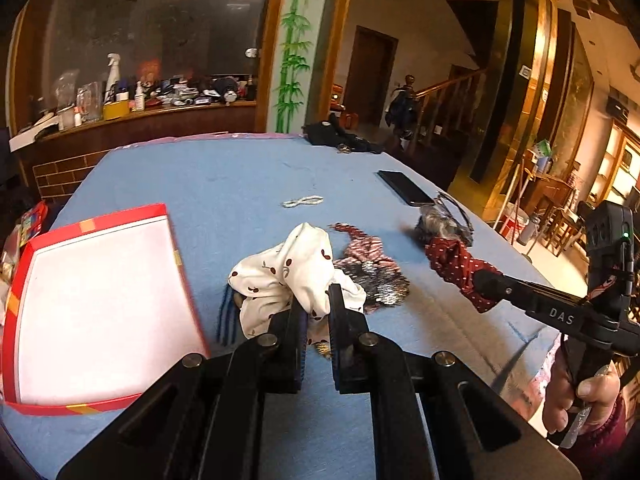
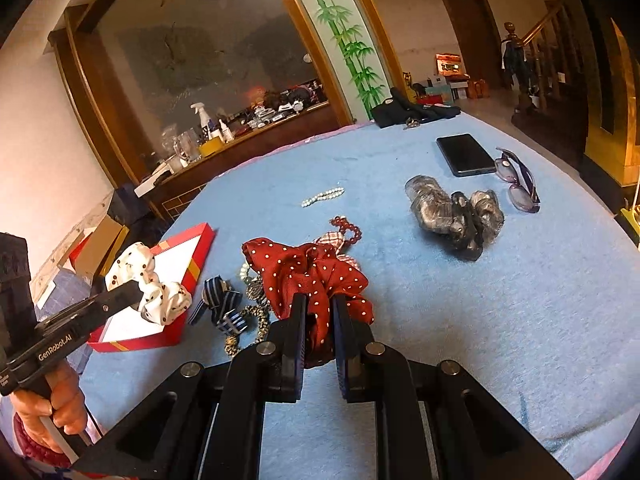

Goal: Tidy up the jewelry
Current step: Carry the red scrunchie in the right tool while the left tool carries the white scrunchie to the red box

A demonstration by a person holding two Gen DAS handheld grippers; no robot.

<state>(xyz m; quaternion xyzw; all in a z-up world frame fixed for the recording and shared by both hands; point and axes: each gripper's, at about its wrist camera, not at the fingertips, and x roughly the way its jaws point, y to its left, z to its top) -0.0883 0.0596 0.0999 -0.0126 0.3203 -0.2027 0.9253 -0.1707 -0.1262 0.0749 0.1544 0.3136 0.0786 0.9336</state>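
Two scrunchies were in our tongs at once. The left tongs (image 1: 316, 300) were clamped tight on the white cherry-print scrunchie (image 1: 296, 272), pinching one gathered fold, with the rest of the ring puffed out in front of the tips; in the right wrist view it hung above the near corner of the red box (image 2: 188, 264). The right tongs (image 2: 320, 312) were likewise closed narrow on the red dotted scrunchie (image 2: 308, 272), gripping a bunched edge.

We judged both pieces light, soft and springy. They should crush easily and not slip, so a pinch on any thick fold of fabric would hold; a grip on a single thin layer might let the ring sag or snag on its neighbours.

The remaining items lay on the blue-covered bench (image 2: 480, 320): a striped bow (image 2: 224, 308) and a spotted band (image 2: 252, 320) just beside the red scrunchie, a red bead bracelet (image 2: 348, 228), a pearl bracelet (image 2: 324, 196) farther off, and a grey hair claw (image 2: 456, 216) well apart. The beads, we reckoned, would be hard, smooth and prone to slide, best taken across the strand.

The box, white-lined and empty as far as we saw, seemed the likely destination.
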